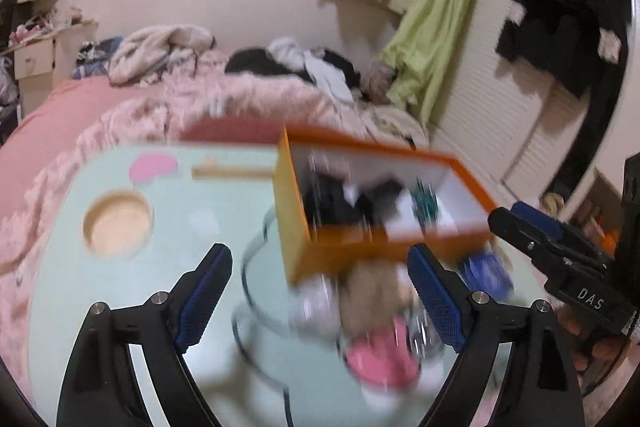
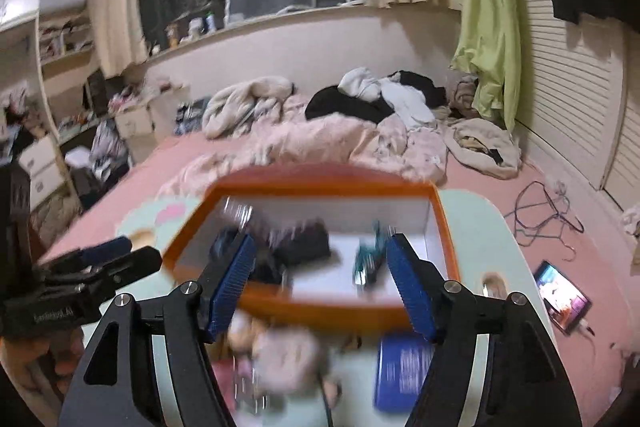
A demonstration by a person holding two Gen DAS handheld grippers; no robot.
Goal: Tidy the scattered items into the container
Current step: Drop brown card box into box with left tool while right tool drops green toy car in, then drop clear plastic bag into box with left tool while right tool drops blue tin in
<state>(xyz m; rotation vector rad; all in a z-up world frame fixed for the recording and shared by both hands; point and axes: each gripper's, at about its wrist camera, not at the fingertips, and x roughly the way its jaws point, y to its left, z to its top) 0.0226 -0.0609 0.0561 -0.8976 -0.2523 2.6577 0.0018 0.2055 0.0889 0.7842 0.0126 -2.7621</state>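
Both views are smeared by motion, and that is the main hazard: a grab made from here could close on the wrong item or on the orange box's (image 2: 308, 311) near wall and shove the box across the pale green tray table (image 1: 168, 187). The loose things lie crowded together just in front of that wall, so one pinch may drag a neighbour along or knock it off the table onto the pink bed (image 2: 160, 163).

The left gripper (image 1: 320, 301) has its jaws spread wide with nothing between them, and the right gripper (image 2: 322, 283) is likewise agape and empty, hanging over the box's near edge.

The orange box, white inside, already holds a few things: dark bundled items (image 2: 300, 247) toward its left half and a small teal object (image 2: 370, 255) toward its right (too blurred to name more closely).

Outside the box, against its near wall, lie a beige plush toy (image 1: 372, 291), something pink (image 1: 380, 363) nearer the camera than the plush, and a blue packet (image 2: 402, 371) to the plush's right. A thin dark cable (image 1: 256, 307) loops on the table left of the plush.
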